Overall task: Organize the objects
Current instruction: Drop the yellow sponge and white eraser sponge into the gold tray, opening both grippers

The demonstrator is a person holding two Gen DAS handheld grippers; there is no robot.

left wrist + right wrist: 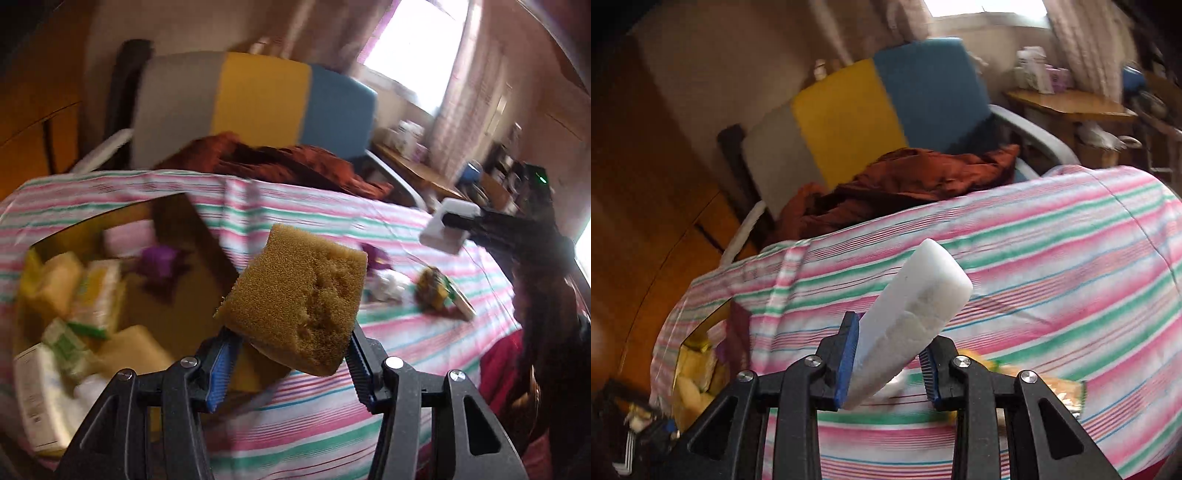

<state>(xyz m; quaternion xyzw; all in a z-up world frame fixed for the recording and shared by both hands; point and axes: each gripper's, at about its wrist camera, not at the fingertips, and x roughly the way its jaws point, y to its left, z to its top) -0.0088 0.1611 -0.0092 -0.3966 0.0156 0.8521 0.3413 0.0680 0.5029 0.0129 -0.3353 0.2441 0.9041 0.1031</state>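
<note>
My left gripper (290, 356) is shut on a yellow-brown sponge (299, 299), holding it tilted in the air above the striped cloth (369, 387). Just left of it an open cardboard box (192, 236) holds several sponges and wrapped packs. My right gripper (890, 350) is shut on a white foam block (916, 302) that sticks up at a slant between its blue pads. In the left wrist view that white block (447, 230) hovers at the right, over the cloth. In the right wrist view the box (698, 354) lies at the lower left.
On the cloth lie a purple item (376, 256), a crumpled white piece (388, 288) and a wrapped scouring pad (439, 291). Behind the cloth stands a chair with a grey, yellow and blue cushion (258, 99) and a rust-coloured garment (280, 162). A wooden side table (1067, 103) stands at the back right.
</note>
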